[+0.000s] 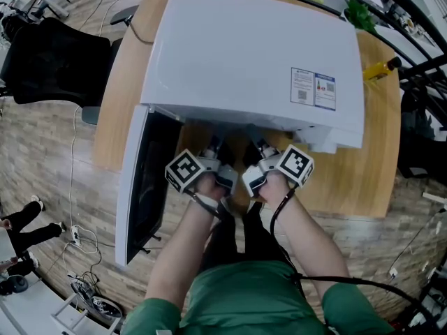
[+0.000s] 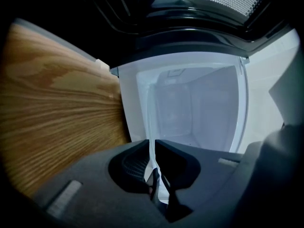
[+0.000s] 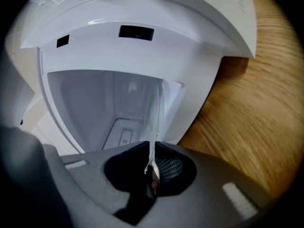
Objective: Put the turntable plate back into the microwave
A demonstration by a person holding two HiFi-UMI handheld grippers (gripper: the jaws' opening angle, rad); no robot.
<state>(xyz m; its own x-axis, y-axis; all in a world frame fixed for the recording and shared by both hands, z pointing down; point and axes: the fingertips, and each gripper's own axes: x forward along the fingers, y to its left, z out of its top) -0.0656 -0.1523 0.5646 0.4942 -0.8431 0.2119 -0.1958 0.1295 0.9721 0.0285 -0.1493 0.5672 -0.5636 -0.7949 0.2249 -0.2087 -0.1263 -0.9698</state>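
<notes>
The white microwave (image 1: 244, 54) stands on a wooden table (image 1: 370, 166) with its dark door (image 1: 143, 180) swung open to the left. Both grippers reach side by side into its mouth. The clear glass turntable plate (image 2: 151, 122) shows edge-on as a thin pale line running from the jaws into the white cavity (image 2: 199, 103). My left gripper (image 2: 154, 175) is shut on its rim. My right gripper (image 3: 151, 167) is shut on the same plate (image 3: 156, 113), with the cavity (image 3: 95, 103) ahead. From the head view the left gripper (image 1: 213, 152) and right gripper (image 1: 260, 152) are partly hidden by the microwave's top, as is the plate.
A black office chair (image 1: 56, 61) stands at the table's far left. A yellow object (image 1: 380, 68) and a green one (image 1: 360, 9) lie at the table's back right. Cables and a bystander's legs (image 1: 21, 222) are on the floor at left. The open door (image 2: 190, 13) flanks my left gripper.
</notes>
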